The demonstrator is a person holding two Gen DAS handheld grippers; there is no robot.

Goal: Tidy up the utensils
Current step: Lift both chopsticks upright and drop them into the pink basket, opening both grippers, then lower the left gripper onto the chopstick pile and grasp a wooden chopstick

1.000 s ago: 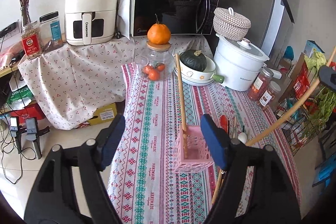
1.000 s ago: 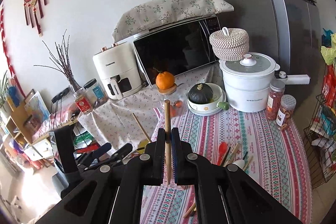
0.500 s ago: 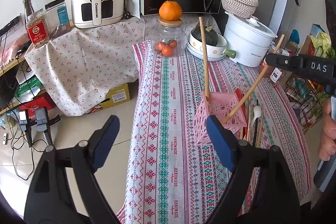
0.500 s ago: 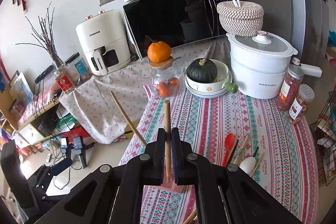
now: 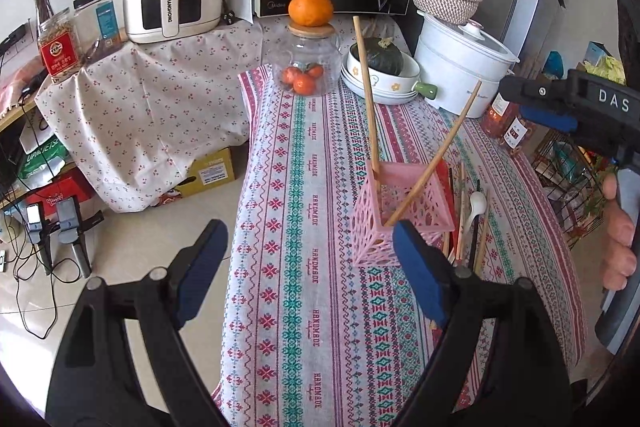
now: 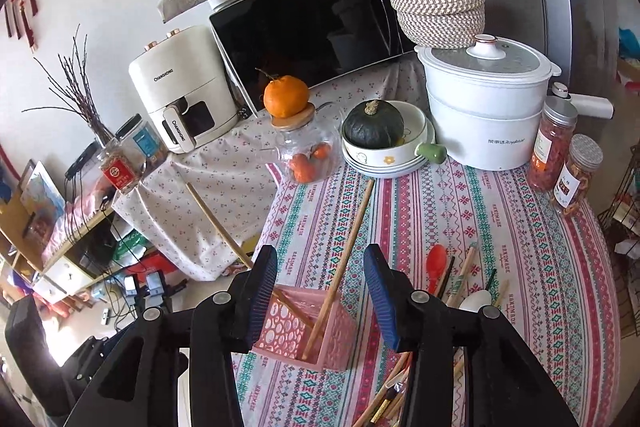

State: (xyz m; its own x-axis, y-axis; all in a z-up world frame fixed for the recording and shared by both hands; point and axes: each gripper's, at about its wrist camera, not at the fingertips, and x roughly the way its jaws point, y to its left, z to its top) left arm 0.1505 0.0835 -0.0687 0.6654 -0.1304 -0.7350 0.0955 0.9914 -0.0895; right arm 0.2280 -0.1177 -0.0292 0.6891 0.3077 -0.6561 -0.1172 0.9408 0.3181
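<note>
The right gripper point(image 6: 322, 291) is seen with its fingers point(image 6: 262, 291) parted; they have just been opening, and the long wooden chopstick point(image 6: 340, 267) between them is no longer pressed. It stands tilted in the pink perforated plastic holder point(image 6: 304, 327) on the striped-cloth bench point(image 6: 460, 211), beside a second wooden chopstick point(image 5: 368, 99) leaning the other way. The left gripper point(image 5: 308, 263) is held wide open near the holder, gripping nothing. The remaining loose utensils point(image 6: 460, 275), including a red plastic spoon point(image 6: 435, 261) and a white spoon point(image 5: 477, 201), lie on the cloth just beside the holder. The chopsticks are judged light, stiff and smooth, liable to roll or pivot; a hold near mid-length is advised. The holder is judged light and easily tipped by leaning sticks.
</note>
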